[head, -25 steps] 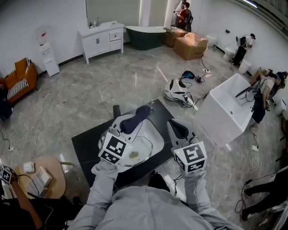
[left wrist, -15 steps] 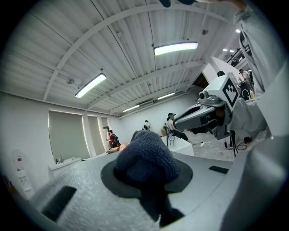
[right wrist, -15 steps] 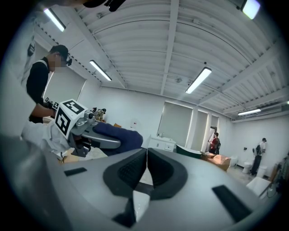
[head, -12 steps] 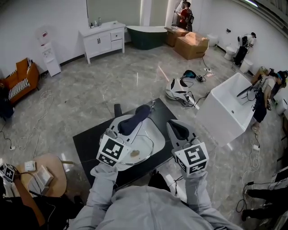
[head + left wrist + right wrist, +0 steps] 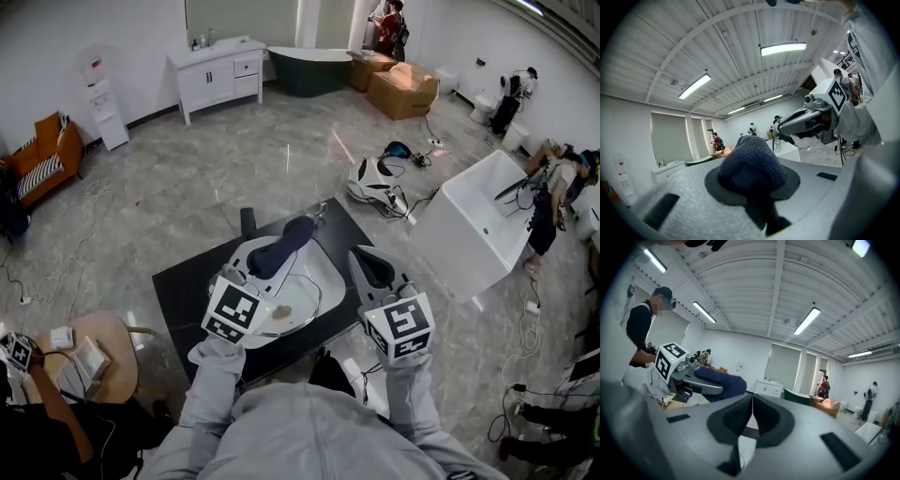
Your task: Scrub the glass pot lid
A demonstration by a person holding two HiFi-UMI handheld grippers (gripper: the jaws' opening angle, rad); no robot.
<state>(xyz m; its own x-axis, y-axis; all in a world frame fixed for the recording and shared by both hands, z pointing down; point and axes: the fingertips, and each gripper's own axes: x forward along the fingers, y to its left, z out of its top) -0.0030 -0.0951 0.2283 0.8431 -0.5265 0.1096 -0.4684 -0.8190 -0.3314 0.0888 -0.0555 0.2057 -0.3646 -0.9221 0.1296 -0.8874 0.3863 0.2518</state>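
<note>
- Dark worktop [image 5: 183, 292], one: carries the whole wash set-up in front of the person, within reach of both arms
- White basin [image 5: 323, 272], one, sitting on the worktop: my reading is that it is there to catch water and to keep the lid from sliding off
- Glass pot lid [image 5: 298, 302], one: lies roughly flat inside the basin, on its near half, with the rim showing as a thin arc. A brownish patch sits near the middle; knob or soil, cannot tell. Lying flat gives the glass backing for scrubbing pressure
- Hand-held grippers, two
- Left hand-held gripper [image 5: 279, 251]: over the basin, reaching past the lid toward the far side, jaws clamped on the scrubbing cloth. Its own view looks out at room and ceiling, not at glass, so I judge the wad is lifted off the lid; contact is not confirmed in the head view
- Right hand-held gripper [image 5: 370, 265]: just beside the basin's right edge, apart from the lid, jaws closed pad to pad with nothing between them. Probably parked clear of the scrubbing arm, and free to steady the lid if it skates
- Dark blue knitted scrubbing cloth [image 5: 751, 161], one: bunched and pinched at its base so the wad stands proud of the jaw tips; cloth, not plastic, should meet the glass
</note>
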